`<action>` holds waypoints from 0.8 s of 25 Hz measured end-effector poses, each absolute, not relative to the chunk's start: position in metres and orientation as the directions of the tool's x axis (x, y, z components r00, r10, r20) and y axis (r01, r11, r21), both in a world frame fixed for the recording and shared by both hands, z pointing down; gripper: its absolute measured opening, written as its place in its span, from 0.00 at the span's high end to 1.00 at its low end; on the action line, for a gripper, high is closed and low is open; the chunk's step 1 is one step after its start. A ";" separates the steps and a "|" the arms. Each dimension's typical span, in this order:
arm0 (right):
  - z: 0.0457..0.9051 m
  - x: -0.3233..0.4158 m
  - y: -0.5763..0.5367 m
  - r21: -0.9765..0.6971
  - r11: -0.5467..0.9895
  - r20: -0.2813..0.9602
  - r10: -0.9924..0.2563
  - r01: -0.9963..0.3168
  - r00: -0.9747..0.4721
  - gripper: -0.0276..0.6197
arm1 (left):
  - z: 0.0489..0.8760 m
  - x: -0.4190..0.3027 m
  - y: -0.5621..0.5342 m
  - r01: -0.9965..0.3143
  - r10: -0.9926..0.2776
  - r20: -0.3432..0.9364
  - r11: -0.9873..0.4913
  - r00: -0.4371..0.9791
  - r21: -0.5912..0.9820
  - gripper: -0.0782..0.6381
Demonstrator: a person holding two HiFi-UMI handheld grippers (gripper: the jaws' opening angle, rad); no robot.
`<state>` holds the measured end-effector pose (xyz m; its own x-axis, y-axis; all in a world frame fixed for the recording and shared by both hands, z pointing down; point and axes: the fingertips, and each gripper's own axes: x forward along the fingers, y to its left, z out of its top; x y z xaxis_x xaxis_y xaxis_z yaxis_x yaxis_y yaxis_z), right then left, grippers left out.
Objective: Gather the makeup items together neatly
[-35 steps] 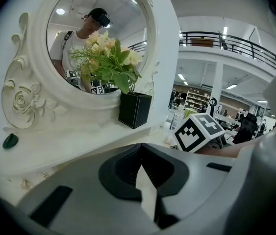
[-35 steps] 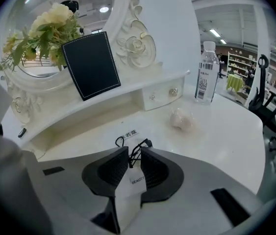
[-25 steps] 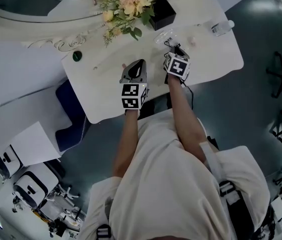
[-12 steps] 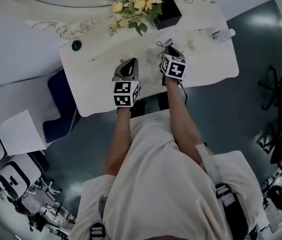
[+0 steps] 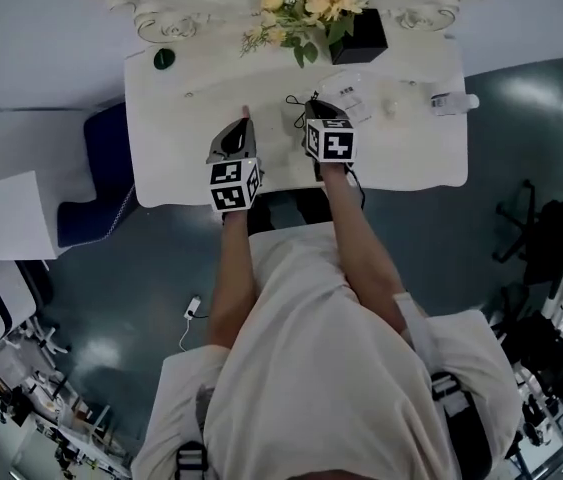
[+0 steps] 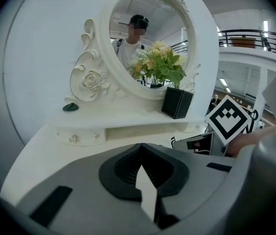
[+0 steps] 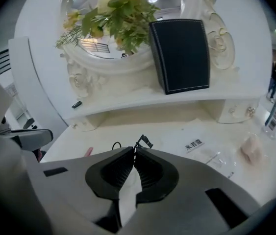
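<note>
Far left ledge: a small dark green rounded object point(image 5: 164, 58) sits on the raised shelf of the white ornate vanity table point(image 5: 161, 173), well apart from everything else.
Left gripper: the left gripper point(image 6: 140, 147) is clenched, its jaws meeting at the tip with nothing between them. It hangs over the bare left part of the tabletop.
Pink stick: a slim pink stick point(image 7: 89, 151) lies flat on the table near the left gripper's tip.
Right gripper: the right gripper point(image 7: 134, 150) is clamped on what looks like a thin black cord point(image 7: 143, 142). A small clip-like end pokes out past the jaw tips.
Right cluster: a clear plastic packet point(image 7: 221, 159), a pale pink soft puff point(image 7: 252, 148) and a clear labelled bottle point(image 5: 453, 100) lie near one another.
Step in hand: probably bringing the cord to a gathering spot. The items lie scattered, so the task seems early.
Next move: it calls for setting the cord down beside the packet and easing the jaws apart gently, since so thin a thing may cling to the pads. The free left gripper could then take the pink stick.
</note>
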<state>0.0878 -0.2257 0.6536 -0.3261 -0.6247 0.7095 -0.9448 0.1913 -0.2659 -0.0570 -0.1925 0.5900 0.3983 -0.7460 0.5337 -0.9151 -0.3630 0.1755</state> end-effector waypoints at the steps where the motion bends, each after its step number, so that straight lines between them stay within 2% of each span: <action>1: 0.655 0.080 -0.224 -0.275 0.230 0.713 -0.603 -0.934 -0.358 0.88 | 0.593 -0.060 -0.188 -0.923 -0.751 0.539 -0.340 0.381 0.179 0.87; 10: 0.668 0.022 -0.206 -0.333 0.489 0.721 -0.419 -0.806 -0.552 0.88 | 0.613 -0.080 -0.153 -0.964 -0.788 0.557 -0.184 0.262 0.193 0.87; 20: 0.679 -0.007 -0.196 -0.289 0.678 0.760 -0.268 -0.676 -0.593 0.88 | 0.614 -0.095 -0.146 -0.978 -0.818 0.545 -0.094 0.183 0.186 0.87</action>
<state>-0.0073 -0.1959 0.6787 -0.5926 -0.2675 0.7597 -0.6762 0.6777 -0.2888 -0.0954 -0.1461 0.6136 0.1826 -0.8181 0.5453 -0.9779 -0.0940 0.1865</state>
